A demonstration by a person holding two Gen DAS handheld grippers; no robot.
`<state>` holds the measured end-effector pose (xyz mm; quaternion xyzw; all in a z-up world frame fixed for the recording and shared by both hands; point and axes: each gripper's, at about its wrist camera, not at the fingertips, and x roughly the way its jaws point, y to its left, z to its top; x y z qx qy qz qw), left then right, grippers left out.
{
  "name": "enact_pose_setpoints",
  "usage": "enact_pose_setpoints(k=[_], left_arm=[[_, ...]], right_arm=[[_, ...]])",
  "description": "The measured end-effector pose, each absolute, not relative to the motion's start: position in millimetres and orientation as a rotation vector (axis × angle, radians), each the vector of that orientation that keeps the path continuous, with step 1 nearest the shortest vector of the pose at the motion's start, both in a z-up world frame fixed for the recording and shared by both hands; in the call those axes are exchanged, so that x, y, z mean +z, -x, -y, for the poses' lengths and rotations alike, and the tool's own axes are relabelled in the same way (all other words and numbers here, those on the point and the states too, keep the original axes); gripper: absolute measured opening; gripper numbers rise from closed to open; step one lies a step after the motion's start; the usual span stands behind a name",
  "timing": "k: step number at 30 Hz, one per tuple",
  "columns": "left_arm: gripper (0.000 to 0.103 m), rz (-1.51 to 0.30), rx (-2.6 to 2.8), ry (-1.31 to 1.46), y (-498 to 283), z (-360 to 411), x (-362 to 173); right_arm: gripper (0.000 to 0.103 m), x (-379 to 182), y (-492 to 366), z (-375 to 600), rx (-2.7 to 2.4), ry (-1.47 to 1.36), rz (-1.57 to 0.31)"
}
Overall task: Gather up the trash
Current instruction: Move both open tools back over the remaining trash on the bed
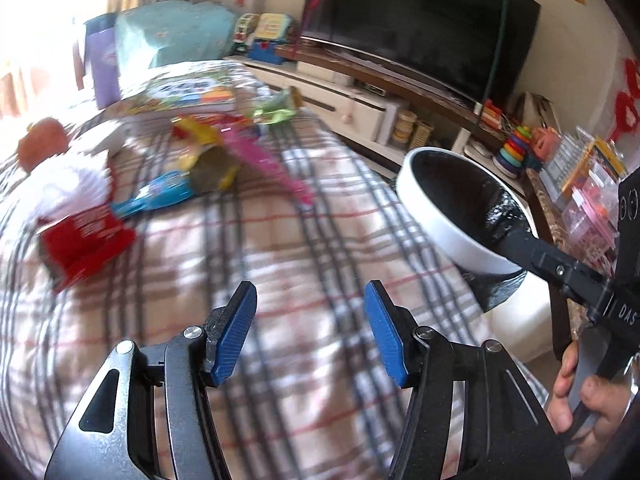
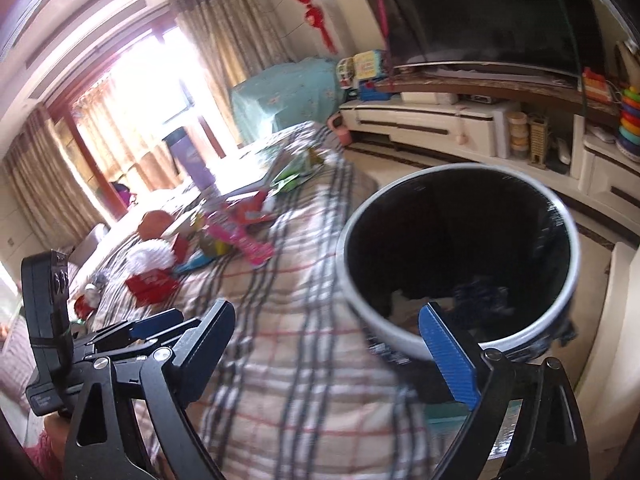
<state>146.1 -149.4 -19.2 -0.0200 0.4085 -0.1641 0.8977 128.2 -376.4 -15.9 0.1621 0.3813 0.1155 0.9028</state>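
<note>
Several wrappers lie on the plaid cloth (image 1: 320, 240): a red one (image 1: 84, 240), a blue one (image 1: 160, 196), a pink one (image 1: 272, 164), a yellow-olive one (image 1: 208, 160) and a green one (image 1: 276, 110). My left gripper (image 1: 311, 292) hovers over bare cloth short of them, open, with nothing between its blue pads. A white bin with a black liner (image 2: 460, 248) stands at the table's right edge. My right gripper (image 2: 328, 312) is wide open at the bin's near rim. Its right pad (image 2: 448, 356) overlaps the rim and its left finger (image 2: 216, 320) stays clear over the cloth.
A stack of picture books (image 1: 180, 96), a purple bottle (image 1: 102, 68), an orange round thing (image 1: 44, 144) and a white fluffy thing (image 1: 72, 188) sit beyond the wrappers. A TV (image 1: 420, 20) on a low cabinet (image 1: 340, 100) runs along the right. A hand (image 1: 580, 400) holds the right gripper.
</note>
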Motion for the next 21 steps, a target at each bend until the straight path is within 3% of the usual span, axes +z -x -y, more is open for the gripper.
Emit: enact_pose_setpoints(k=[21], left_arm=[[0.057, -0.856, -0.193, 0.199, -129, 40, -36]], right_arm=[[0.094, -36, -145, 275, 0.377, -0.196, -0.832]])
